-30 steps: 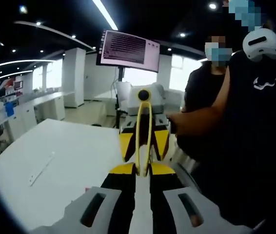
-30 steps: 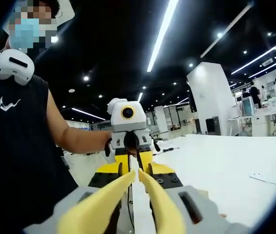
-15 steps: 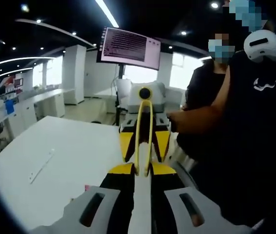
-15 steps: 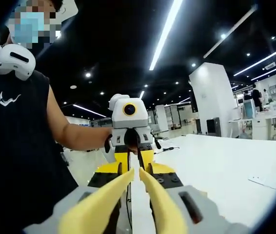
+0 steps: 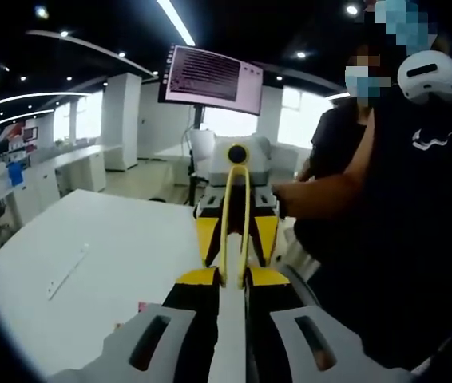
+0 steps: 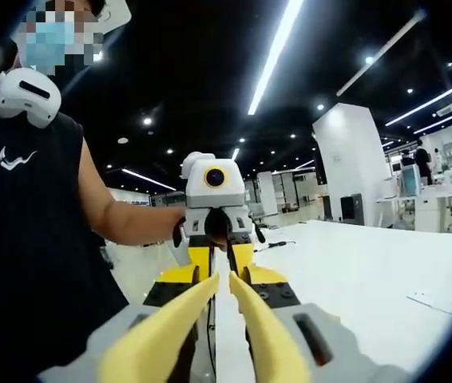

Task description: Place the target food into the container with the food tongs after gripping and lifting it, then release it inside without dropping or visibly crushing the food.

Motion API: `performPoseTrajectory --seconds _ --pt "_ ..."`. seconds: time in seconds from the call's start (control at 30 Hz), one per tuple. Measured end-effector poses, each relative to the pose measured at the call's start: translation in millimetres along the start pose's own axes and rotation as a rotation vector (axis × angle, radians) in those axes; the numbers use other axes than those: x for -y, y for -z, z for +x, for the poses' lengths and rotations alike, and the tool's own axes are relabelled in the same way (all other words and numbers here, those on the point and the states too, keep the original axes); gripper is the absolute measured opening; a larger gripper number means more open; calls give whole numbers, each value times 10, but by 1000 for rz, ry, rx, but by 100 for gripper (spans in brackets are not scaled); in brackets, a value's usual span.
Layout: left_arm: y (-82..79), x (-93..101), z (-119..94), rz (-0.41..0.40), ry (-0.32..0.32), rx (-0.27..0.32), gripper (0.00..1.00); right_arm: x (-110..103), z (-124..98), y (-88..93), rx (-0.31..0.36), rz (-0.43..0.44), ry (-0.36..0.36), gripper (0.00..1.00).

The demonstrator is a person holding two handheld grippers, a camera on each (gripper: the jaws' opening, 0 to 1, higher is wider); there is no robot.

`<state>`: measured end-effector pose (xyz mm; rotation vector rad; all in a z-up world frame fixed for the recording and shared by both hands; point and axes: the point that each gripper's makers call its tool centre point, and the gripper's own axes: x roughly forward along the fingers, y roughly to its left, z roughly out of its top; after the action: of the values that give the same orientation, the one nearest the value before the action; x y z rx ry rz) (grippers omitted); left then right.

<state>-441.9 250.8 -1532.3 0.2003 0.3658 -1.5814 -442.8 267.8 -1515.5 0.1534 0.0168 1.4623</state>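
Your two grippers face each other, centre frame in both views. Right gripper is clamped on the yellow food tongs, whose two arms rise from the bottom edge with tips slightly apart. In the left gripper view the tongs stand edge-on between your left gripper's jaws, which sit close together. White table lies lower left; a monitor hangs at upper centre.
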Motion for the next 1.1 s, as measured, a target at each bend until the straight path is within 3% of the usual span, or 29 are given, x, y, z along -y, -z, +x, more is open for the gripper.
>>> performPoseTrajectory --seconds 0.57,0.73,0.77,1.1 --pt "26 -31 -9 19 -39 61 26 58 10 32 -43 29 39 26" --pt "61 -101 -53 24 -77 83 36 83 7 33 -51 32 47 26" --pt "83 -158 -75 22 -108 84 38 114 -6 49 -60 25 62 26" --pt "243 -425 -266 6 -267 126 82 256 -115 81 -95 12 130 27"
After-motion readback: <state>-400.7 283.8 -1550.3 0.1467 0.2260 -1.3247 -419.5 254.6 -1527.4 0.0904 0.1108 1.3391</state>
